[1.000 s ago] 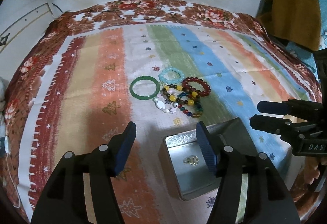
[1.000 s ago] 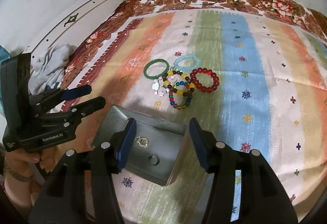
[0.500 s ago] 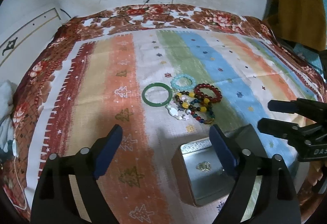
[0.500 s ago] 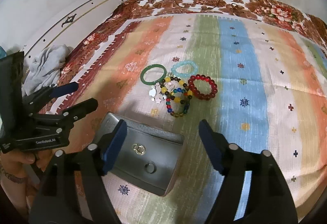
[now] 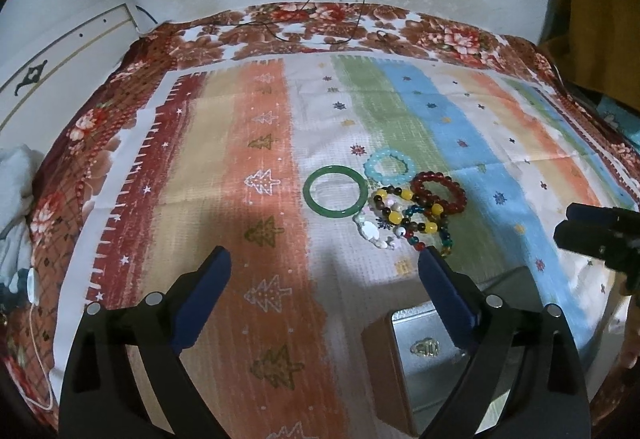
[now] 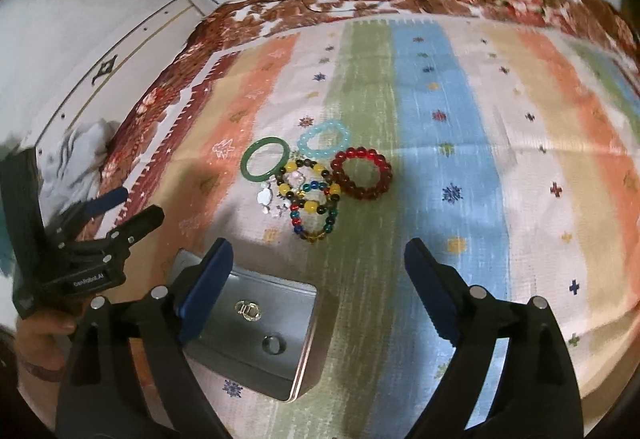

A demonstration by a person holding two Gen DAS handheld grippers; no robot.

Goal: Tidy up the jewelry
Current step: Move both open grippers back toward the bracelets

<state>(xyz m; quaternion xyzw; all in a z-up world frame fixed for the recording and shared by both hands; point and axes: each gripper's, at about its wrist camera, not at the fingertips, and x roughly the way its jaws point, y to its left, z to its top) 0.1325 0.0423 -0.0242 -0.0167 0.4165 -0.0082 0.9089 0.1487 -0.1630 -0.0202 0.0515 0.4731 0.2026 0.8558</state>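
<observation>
The left gripper (image 5: 324,271) was spread wide, its blue-padded fingers (image 5: 204,291) holding nothing, above the striped patterned cloth (image 5: 264,239) that covered the surface. The right gripper (image 6: 318,263) was likewise released and empty, fingers far apart.

In the left wrist view, the jewelry cluster lay just right of frame centre:
- A smooth green bangle (image 5: 335,197) lay flat at the left of the cluster.
- A pale turquoise bead bracelet (image 5: 390,167) lay just beside it, to the upper right.
- A dark red bead bracelet (image 5: 439,191) lay at the right of the cluster.
- A mixed yellow and dark bead bracelet (image 5: 404,211) lay below centre, overlapping a multicoloured bead strand (image 5: 432,235).
- A small white and clear bead piece (image 5: 374,233) lay at the lower left of the cluster.

The open silver metal tin (image 5: 424,367) stood in the lower right of that view, near the cluster but apart from it, partly behind the left gripper's right finger. A small gold-coloured piece (image 5: 424,347) lay inside it.

In the right wrist view, the tin (image 6: 304,343) sat in the lower left, holding the gold piece (image 6: 249,310) and a small round ring-like item (image 6: 273,343). The left gripper (image 6: 132,205) appeared at the left edge of that view, held by a hand (image 6: 44,335).
</observation>
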